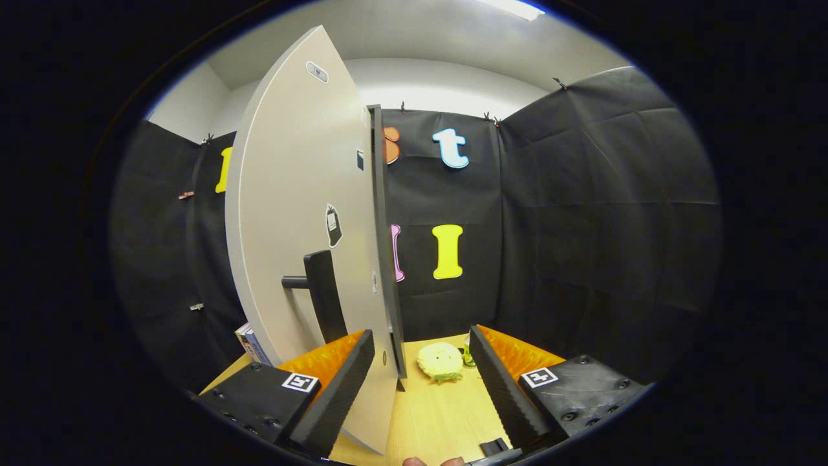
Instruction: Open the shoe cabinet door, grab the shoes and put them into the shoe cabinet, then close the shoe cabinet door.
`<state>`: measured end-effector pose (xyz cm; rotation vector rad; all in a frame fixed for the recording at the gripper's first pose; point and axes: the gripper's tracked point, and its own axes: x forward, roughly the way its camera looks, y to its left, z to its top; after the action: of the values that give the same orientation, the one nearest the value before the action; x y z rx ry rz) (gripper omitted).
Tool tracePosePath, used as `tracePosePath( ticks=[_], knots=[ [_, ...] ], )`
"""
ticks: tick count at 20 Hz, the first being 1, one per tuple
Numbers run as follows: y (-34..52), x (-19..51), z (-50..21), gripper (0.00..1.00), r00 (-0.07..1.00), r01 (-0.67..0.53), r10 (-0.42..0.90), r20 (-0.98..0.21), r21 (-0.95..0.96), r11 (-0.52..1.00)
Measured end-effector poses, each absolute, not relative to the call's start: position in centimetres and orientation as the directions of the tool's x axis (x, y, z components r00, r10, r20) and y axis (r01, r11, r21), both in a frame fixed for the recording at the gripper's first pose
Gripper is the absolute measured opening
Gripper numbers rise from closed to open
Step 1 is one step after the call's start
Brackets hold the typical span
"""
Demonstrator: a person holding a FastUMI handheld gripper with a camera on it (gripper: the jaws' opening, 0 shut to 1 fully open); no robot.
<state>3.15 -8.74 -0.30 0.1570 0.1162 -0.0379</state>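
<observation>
Tongs (420, 353) spread wide, gripping nothing, the edge of the pale shoe cabinet door (297, 213) standing upright between their fingers nearer the left one, its dark handle (321, 291) just beyond the left finger, a yellow plush item (440, 361) ahead on the wooden table (433, 414).

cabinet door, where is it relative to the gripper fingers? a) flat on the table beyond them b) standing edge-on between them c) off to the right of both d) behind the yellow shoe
b: the cabinet door stands edge-on, its lower edge in the gap of the open gripper, the fingers not pressing on it; its dark handle faces left.
</observation>
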Motion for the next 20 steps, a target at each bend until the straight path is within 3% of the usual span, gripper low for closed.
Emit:
tracePosePath(
  ticks=[20],
  knots=[
    [7.8,8.5,0.4,0.98,0.976,-0.120,0.169,-0.138,0.303,0.945]
  ],
)
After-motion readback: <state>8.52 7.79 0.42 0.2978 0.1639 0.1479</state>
